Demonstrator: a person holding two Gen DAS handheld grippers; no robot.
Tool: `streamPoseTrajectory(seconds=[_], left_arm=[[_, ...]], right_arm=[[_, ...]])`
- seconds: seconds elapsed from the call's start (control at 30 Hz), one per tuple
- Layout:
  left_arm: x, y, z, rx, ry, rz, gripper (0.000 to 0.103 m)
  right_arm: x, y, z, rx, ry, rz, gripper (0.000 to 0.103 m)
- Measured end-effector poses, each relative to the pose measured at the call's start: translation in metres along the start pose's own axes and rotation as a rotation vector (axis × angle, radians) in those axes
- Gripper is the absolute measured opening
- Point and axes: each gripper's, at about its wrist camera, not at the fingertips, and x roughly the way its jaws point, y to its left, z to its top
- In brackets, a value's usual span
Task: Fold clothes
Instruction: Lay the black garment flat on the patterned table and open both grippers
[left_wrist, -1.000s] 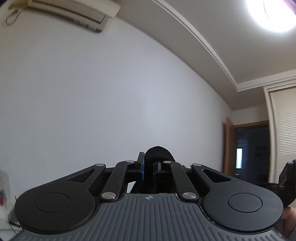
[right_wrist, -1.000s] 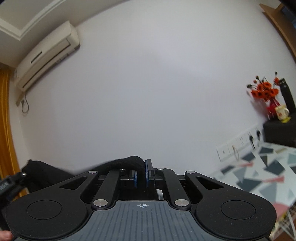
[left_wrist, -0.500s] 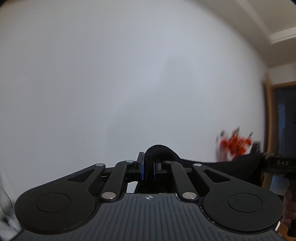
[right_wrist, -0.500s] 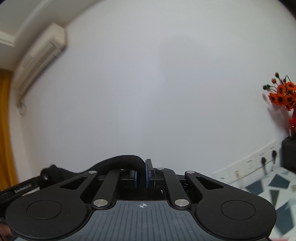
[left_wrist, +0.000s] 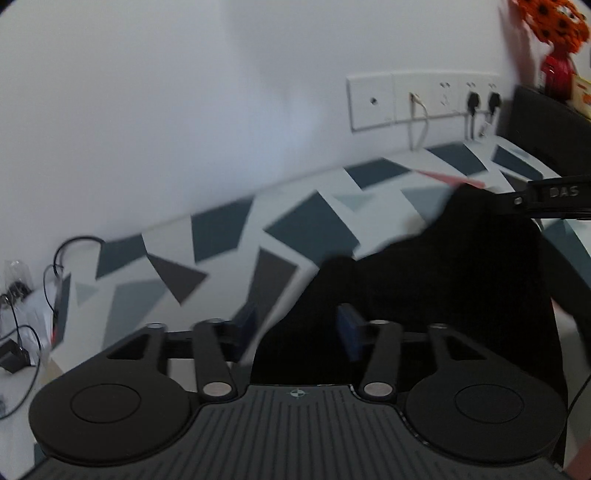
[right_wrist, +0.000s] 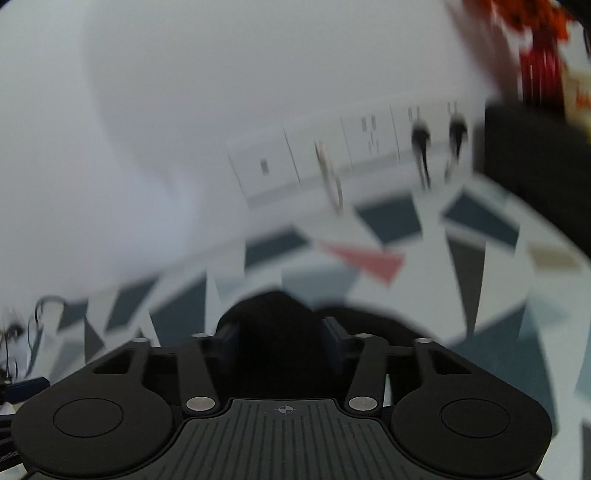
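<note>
Both grippers, left (left_wrist: 297, 328) and right (right_wrist: 275, 341), had just opened, releasing the black garment (left_wrist: 424, 288) between their jaws; uneven release risked bunching.

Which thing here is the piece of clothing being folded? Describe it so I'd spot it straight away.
Find the tabletop patterned with grey and blue triangles, below the white wall sockets. The garment lies there: a plain black, crumpled cloth, the only soft, unpatterned thing.

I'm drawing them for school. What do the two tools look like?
Both match: the left tool and right tool have a ribbed dark-grey body with a small crosshair mark, black link arms with silver rivets, round black discs at the sides and blue pads.
</note>
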Motion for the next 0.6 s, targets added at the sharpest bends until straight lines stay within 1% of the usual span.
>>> streamPoseTrajectory(seconds=[0.03,0.07,0.13,0.23,0.3,0.37,0.4,0.47,0.53,0.6], left_arm=[[-0.002,0.001,-0.009,-0.004,0.006,-0.014,0.072],[-0.004,0.003,-0.018,-0.018,0.022,-0.032,0.072],[-0.007,0.011,-0.035,-0.072,0.078,-0.071,0.072],[-0.019,0.023,-0.031,-0.144,0.137,-0.102,0.072],[-0.031,0.024,-0.048,-0.157,0.161,-0.114,0.072],[-0.039,0.027,-0.065,-0.166,0.189,-0.132,0.074],[-0.045,0.028,-0.074,-0.170,0.207,-0.151,0.075],[-0.056,0.027,-0.092,-0.174,0.233,-0.182,0.077],[-0.064,0.027,-0.109,-0.173,0.258,-0.187,0.081],[-0.069,0.027,-0.126,-0.171,0.290,-0.185,0.081]], right_arm=[[0.002,-0.004,-0.007,-0.004,0.010,0.004,0.060],[-0.003,-0.001,-0.018,-0.010,0.013,0.017,0.063],[-0.012,-0.008,-0.028,-0.002,0.030,0.029,0.063],[-0.039,-0.016,-0.047,0.059,0.069,0.030,0.063],[-0.062,-0.015,-0.063,0.082,0.080,0.032,0.063],[-0.083,-0.013,-0.081,0.087,0.096,0.033,0.064],[-0.094,-0.009,-0.091,0.090,0.106,0.032,0.065],[-0.108,-0.002,-0.115,0.090,0.143,0.023,0.067],[-0.118,0.010,-0.139,0.080,0.194,0.009,0.068],[-0.127,0.026,-0.160,0.041,0.228,0.003,0.071]])
